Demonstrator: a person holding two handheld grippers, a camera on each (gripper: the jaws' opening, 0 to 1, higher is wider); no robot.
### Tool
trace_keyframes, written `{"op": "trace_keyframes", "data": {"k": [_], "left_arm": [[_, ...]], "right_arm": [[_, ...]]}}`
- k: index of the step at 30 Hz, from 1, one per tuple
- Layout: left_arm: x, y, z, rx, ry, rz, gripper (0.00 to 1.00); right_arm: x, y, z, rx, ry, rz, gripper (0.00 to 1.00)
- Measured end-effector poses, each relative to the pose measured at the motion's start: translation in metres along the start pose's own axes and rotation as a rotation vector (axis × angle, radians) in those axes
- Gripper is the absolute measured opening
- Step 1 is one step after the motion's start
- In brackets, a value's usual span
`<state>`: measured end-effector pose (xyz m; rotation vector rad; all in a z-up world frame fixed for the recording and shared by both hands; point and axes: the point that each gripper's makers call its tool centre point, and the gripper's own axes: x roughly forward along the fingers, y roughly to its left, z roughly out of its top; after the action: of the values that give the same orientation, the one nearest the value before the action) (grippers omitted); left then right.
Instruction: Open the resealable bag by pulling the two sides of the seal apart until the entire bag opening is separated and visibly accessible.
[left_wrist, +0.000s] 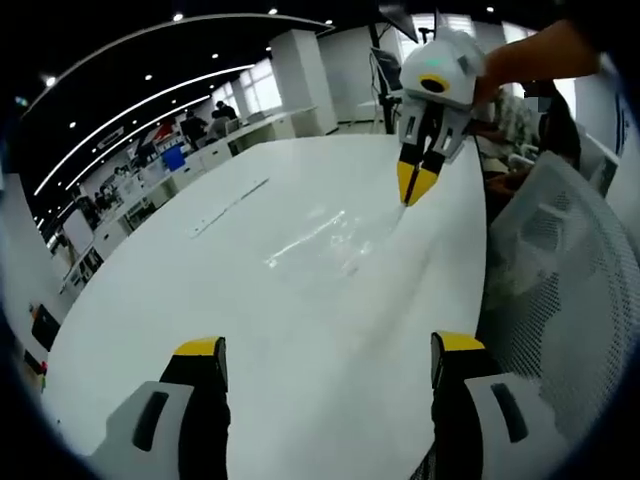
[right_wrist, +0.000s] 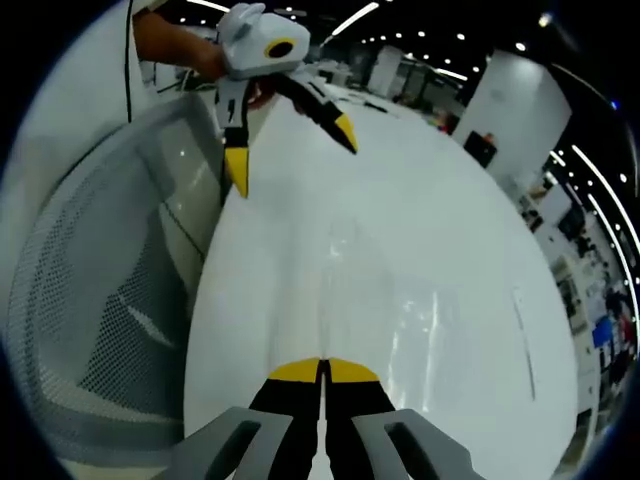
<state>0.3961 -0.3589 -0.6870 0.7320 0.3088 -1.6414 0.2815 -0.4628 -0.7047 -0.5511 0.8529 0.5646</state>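
On the white table (left_wrist: 200, 300), a clear resealable bag (left_wrist: 315, 240) lies flat near the middle, hard to make out except for its glossy creases and faint edges. Left of it in the left gripper view, a thin pale strip (left_wrist: 228, 207) rests on the tabletop, well apart from the bag. At the bottom of that view the left gripper (left_wrist: 328, 362) has its yellow-tipped jaws spread wide, with bare table between them and nothing held. Farther right, the right gripper (left_wrist: 417, 185) comes down from a person's hand (left_wrist: 520, 55), its yellow tips pressed together at the bag's far edge by the table's rim; whether the tips pinch the plastic is too fine to tell. A mesh chair back (left_wrist: 560, 290) stands just beside the table on the right.

From the right gripper view, the mesh chair (right_wrist: 100, 300) sits at the left, the left gripper (right_wrist: 290, 150) hangs above the table with its jaws apart, and the bag (right_wrist: 370, 290) shows as a faint sheen ahead of the right gripper (right_wrist: 322, 372), whose jaws are closed tip to tip.
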Motion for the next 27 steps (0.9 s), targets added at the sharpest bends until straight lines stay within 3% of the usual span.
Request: {"op": "trace_keyframes", "data": {"k": [4,10,15,27], "left_arm": [[0.004,-0.003,0.002,0.039,0.007,-0.024,0.79],[0.011,-0.012,0.009,0.125,-0.009,-0.076,0.67],[0.018,-0.015,0.010,0.177,-0.005,-0.104,0.58],[0.023,-0.019,0.015,0.285,-0.016,-0.156,0.24]], "right_arm": [[-0.002,0.004,0.006,-0.041,-0.004,0.005,0.00],[-0.007,0.009,0.016,-0.090,-0.026,0.018,0.00],[-0.013,0.007,0.023,-0.076,-0.053,0.022,0.00],[-0.014,0.007,0.030,-0.058,-0.068,0.056,0.00]]}}
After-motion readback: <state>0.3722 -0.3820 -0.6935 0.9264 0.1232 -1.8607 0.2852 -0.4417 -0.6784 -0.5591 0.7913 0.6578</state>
